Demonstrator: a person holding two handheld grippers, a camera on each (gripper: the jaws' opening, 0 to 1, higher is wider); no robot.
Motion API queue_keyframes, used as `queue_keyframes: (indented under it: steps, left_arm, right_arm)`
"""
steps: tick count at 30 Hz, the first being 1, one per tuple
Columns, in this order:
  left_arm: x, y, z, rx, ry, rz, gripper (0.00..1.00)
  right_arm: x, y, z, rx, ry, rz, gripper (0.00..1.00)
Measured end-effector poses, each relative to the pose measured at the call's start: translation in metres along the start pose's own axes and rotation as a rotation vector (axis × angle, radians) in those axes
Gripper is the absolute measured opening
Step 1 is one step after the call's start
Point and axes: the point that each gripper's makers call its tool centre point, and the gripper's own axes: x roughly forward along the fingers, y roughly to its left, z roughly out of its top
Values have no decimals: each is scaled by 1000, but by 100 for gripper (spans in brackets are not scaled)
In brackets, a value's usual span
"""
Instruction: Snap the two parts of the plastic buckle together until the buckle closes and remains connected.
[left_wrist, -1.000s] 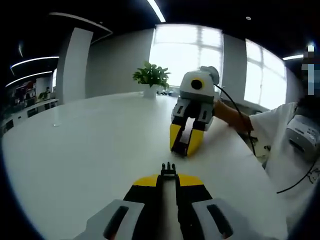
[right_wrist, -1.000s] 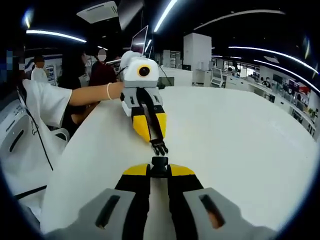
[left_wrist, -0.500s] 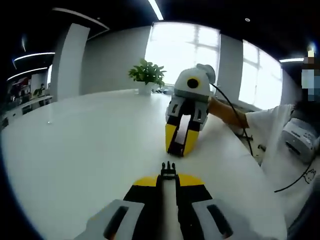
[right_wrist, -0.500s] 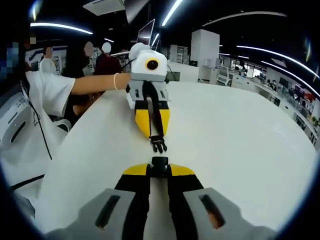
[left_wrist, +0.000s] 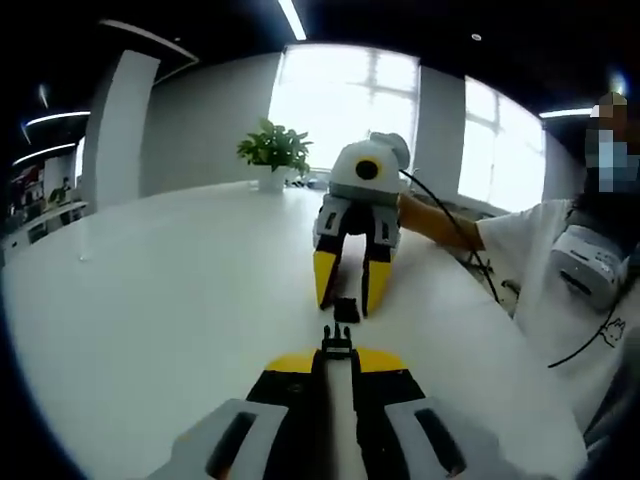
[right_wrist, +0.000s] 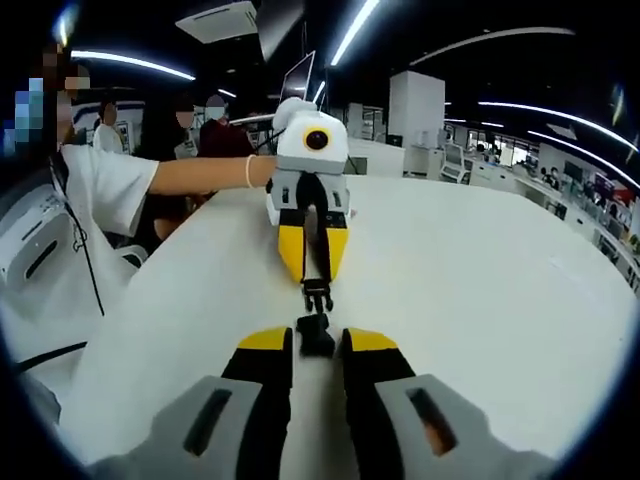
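My left gripper (left_wrist: 337, 356) is shut on the black pronged buckle part (left_wrist: 337, 338), prongs pointing away from me. Just beyond the prongs, the black socket part (left_wrist: 346, 310) lies on the white table (left_wrist: 170, 300) between the spread yellow fingers of my right gripper (left_wrist: 348, 300). In the right gripper view, the right gripper (right_wrist: 317, 345) stands open with the socket part (right_wrist: 316, 334) loose in the gap. Opposite it, the left gripper (right_wrist: 318, 278) holds the pronged part (right_wrist: 318, 296). The two parts sit tip to tip; I cannot tell whether they touch.
A potted plant (left_wrist: 270, 155) stands at the table's far edge. A person in a white shirt (right_wrist: 95, 190) sits along the table's side, one arm (right_wrist: 200, 175) reaching to the left gripper. Cables (left_wrist: 470, 255) trail near the sleeve. Desks fill the room (right_wrist: 520, 170) behind.
The right gripper's jaws have opened and let go of the socket part, which now rests on the table. The two grippers have drawn a little closer and lined up.
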Motion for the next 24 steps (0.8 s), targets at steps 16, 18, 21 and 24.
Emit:
queue_keyframes:
  steps: [16, 18, 21, 24]
  left_arm:
    - [0, -1, 0, 32, -8, 32, 11]
    - [0, -1, 1, 33, -8, 28, 11]
    - [0, -1, 1, 33, -6, 25, 11]
    - [0, -1, 1, 36, -5, 23, 11]
  right_arm:
    - [-5, -4, -2, 31, -45, -23, 12]
    - [-5, -4, -2, 38, -47, -24, 11]
    - [-5, -3, -2, 32, -45, -25, 11]
    - [-5, -3, -2, 12, -38, -21, 13]
